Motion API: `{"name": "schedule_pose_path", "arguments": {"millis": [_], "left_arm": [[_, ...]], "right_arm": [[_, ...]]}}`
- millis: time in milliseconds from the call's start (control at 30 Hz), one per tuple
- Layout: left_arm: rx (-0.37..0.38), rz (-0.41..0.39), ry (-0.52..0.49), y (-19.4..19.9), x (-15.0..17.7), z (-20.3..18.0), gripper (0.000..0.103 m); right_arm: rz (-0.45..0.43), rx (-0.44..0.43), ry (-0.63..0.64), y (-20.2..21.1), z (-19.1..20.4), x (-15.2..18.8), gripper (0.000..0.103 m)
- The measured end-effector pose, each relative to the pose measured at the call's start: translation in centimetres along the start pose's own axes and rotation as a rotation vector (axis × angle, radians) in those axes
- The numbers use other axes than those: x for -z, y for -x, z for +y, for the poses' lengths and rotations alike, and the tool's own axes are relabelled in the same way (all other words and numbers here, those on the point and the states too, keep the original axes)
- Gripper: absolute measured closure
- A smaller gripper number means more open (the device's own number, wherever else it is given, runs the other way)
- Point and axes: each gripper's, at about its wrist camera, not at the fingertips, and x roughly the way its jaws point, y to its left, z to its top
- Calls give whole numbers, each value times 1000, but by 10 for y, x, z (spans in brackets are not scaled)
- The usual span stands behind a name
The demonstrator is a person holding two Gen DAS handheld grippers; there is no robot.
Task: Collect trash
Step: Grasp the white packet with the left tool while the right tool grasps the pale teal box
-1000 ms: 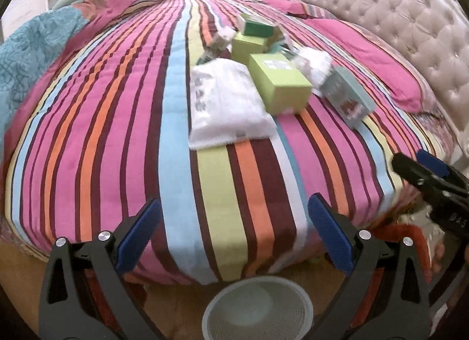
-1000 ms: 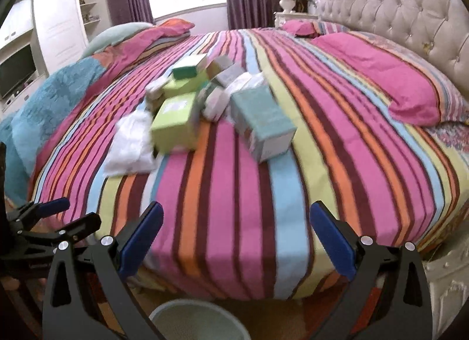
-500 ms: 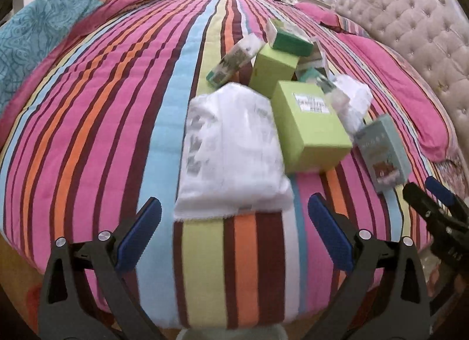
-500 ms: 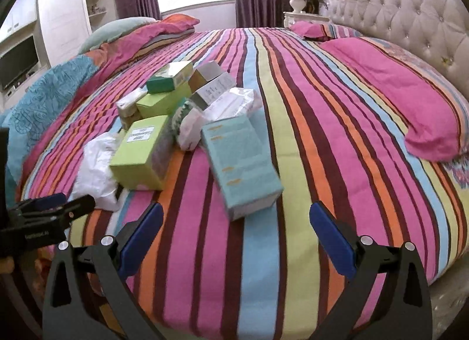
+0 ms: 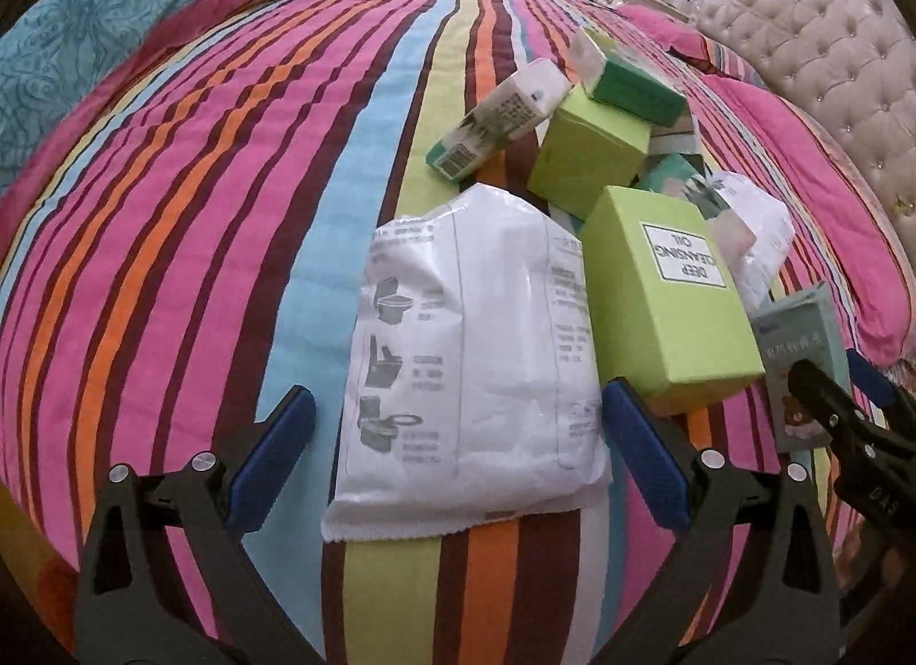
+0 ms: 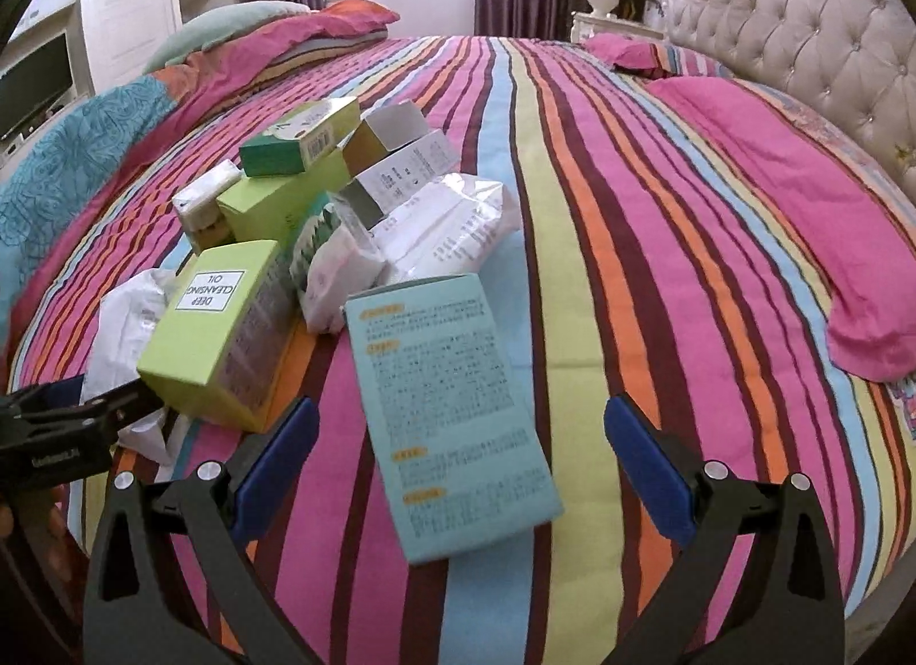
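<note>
Hovering both grippers over the striped bedspread (image 5: 172,264) right now, so here's what we've got; our left gripper (image 5: 458,453) has its blue-padded fingers (image 5: 275,459) spread wide, nothing pinched, and the white plastic packet (image 5: 469,355) with the toilet drawings lies flat right between them, its near edge reaching a bit closer to us than the fingertips; just past the right finger of that gripper sits the lime green box (image 5: 664,298) labelled DEEP CLEANSING OIL, touching the packet's edge; further out ahead of the fingers there's a pile, with a second lime box (image 5: 589,161), a dark green carton (image 5: 630,81) perched on top of it, and a white-and-green carton (image 5: 498,121) leaning off to the left; a crumpled white bag (image 5: 755,229) sits to the right of the pile.

Our right gripper (image 6: 458,453) is also spread wide and holding nothing; the pale blue box (image 6: 452,418) lies flat between its fingers, printed side up, angled slightly, not touched by either pad; off beyond its left finger is the same lime green box (image 6: 217,333), and the pile sits ahead of the fingertips; the pink pillow (image 6: 801,218) lies well off to the right by the tufted headboard (image 6: 801,35).
</note>
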Motion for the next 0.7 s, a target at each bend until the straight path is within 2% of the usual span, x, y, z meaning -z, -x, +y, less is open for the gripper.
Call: {"name": "schedule_pose_path", "arguments": {"millis": [200,333,400,500,533,567,600,633,700], "left_arm": [[-66,-28,-51,-5,-10,2,6],[-36,-17,21,-8,-21,9,6],[-51,-14,19,-12,-24,6,6],[-50,-21,0,-18,-26,4,6],[-42,-18,12,-19,-26,6,9],[-46,-16,14,-19,-26,7,14],[-73,-25,1,-18,-26,9,26],[-80,-34,-11,-16,-26,10,30],[-54,-32,-28,-14,-25,14,33]], "right_arm": [[29,-1,-18,-8,-3,-2,9],[41,-17,-36,-11,-4,0,12],[54,-27,-43,-16,-4,0,16],[83,-68,-71,-21,-6,0,39],[92,-93,-91,-22,-8,0,46],[95,-105,-103,-21,-9,1,49],[95,-113,-109,-19,-9,1,50],[93,-121,-113,-17,-9,2,51],[77,-124,-113,-6,-8,4,52]]}}
